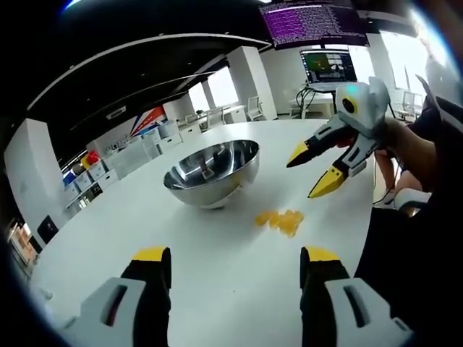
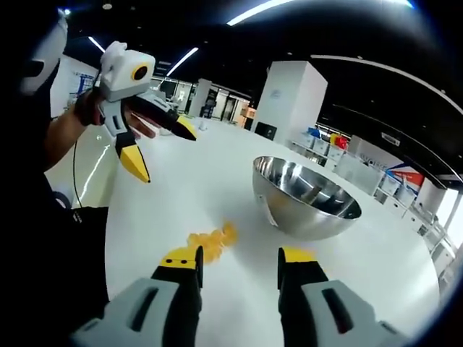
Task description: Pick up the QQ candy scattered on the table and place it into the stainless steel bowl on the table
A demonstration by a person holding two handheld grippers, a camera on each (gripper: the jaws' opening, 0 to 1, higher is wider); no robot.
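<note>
A stainless steel bowl [image 1: 213, 172] [image 2: 304, 196] stands on the white table [image 1: 217, 253] [image 2: 210, 181]. A small heap of yellow QQ candy [image 1: 280, 220] [image 2: 213, 241] lies on the table beside it. My left gripper [image 1: 234, 255] is open above the table, short of the candy, and it also hangs in the air at the upper left of the right gripper view [image 2: 165, 154]. My right gripper [image 2: 240, 255] is open, its left fingertip close over the candy; seen from the left gripper view it [image 1: 312, 173] is held above and beyond the candy. Nothing sits between either pair of jaws.
The table edge curves along the right in the left gripper view, with a person's dark clothes [image 1: 419, 238] beside it. Monitors [image 1: 329, 66] stand beyond the table. Shelves with coloured bins [image 1: 90, 170] line the far wall. A white pillar [image 2: 289, 101] rises behind the bowl.
</note>
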